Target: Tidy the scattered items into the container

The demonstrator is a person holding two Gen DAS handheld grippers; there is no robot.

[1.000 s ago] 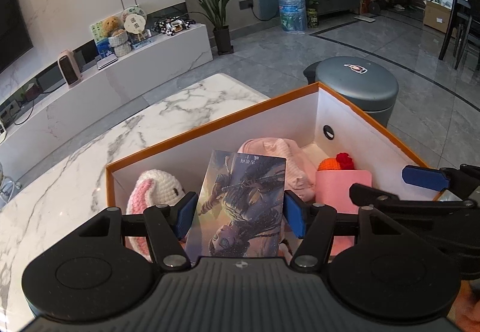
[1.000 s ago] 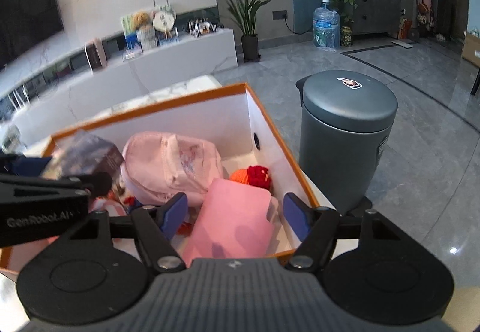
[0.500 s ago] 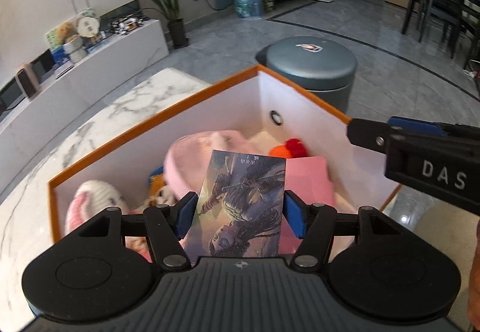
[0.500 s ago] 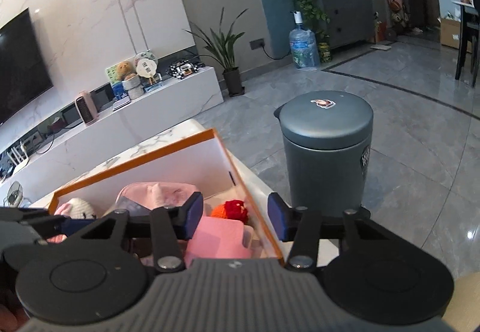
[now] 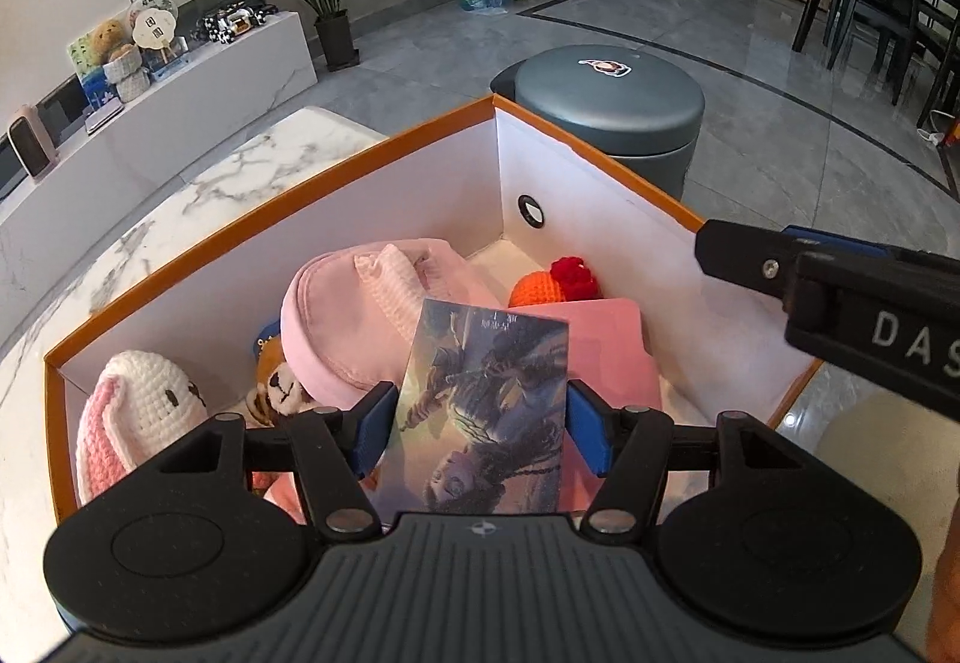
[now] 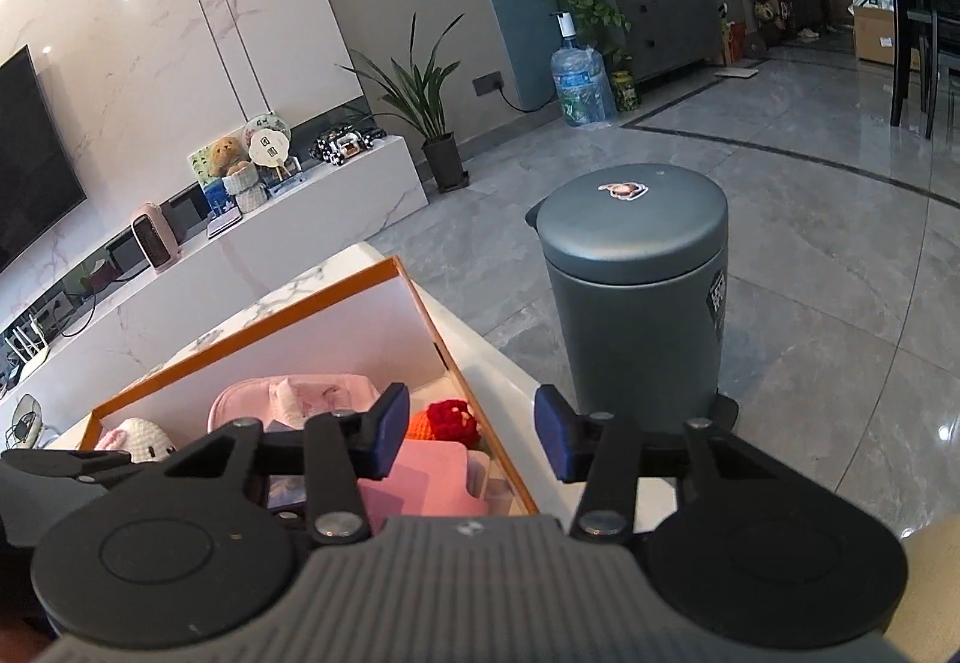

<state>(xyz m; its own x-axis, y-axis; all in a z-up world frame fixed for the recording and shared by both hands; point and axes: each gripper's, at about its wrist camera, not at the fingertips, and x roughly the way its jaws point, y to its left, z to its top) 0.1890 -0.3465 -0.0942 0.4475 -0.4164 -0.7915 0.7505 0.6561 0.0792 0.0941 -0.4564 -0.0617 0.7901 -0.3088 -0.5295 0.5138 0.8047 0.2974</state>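
**Right gripper lifted away from the box; left gripper holds a card above it**

Since half a second ago the right gripper [image 6: 471,438] has risen and drawn back, so its view now takes in more of the room and less of the box. The left gripper [image 5: 480,426] has stayed over the box with the card.

The marble worktop [image 5: 252,165] carries an open box [image 5: 384,207] with orange outer walls and a white inside. Just beyond the box's far corner, on the grey tiled floor, stands a dark grey lidded bin [image 6: 636,291].

Inside the box, a pink pouch [image 5: 354,315] lies near the middle. To its right lies a flat pink case [image 5: 606,357]. A white and pink crocheted rabbit [image 5: 144,399] rests in the left corner. Between the rabbit and the pouch a small brown bear toy [image 5: 279,390] shows in part. An orange and red crocheted piece [image 5: 555,282] sits toward the far right corner, behind the pink case.

The left gripper's blue fingers [image 5: 375,426] are clenched on the side edges of an illustrated card [image 5: 486,411], held upright over the near side of the box, above the things inside.

The right gripper's fingers [image 6: 390,432] are released, spread apart with nothing between them, above the box's right wall.
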